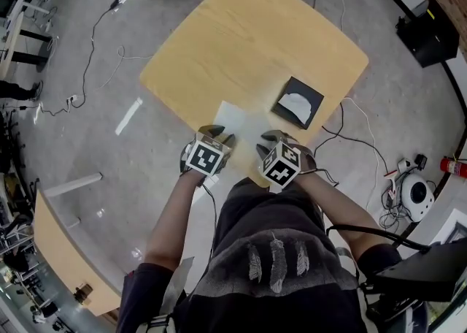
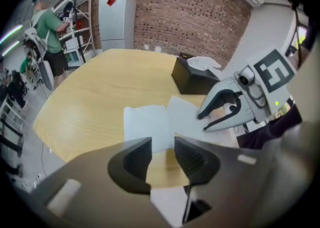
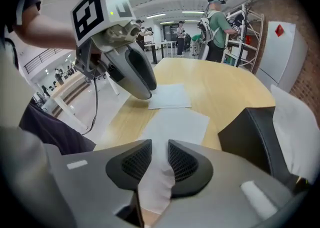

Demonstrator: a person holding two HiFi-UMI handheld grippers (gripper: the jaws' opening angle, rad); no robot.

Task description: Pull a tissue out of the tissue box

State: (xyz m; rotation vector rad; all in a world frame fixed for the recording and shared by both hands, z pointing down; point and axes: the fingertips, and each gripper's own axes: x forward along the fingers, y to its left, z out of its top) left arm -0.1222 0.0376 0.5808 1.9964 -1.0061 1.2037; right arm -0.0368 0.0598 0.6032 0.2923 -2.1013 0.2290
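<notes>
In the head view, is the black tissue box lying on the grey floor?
No, the black tissue box stands on the light wooden table, with a white tissue sticking out of it.

Left gripper (image 1: 217,133) and right gripper (image 1: 268,138) angle down, side by side — jaws apart.

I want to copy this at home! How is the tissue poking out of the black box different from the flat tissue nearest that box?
The tissue in the box is crumpled and puffy; the flat tissue lies smooth. The tissue in the box sits partly tucked inside the black tissue box; the flat tissue rests loose on the wooden table. Both are white.
</notes>
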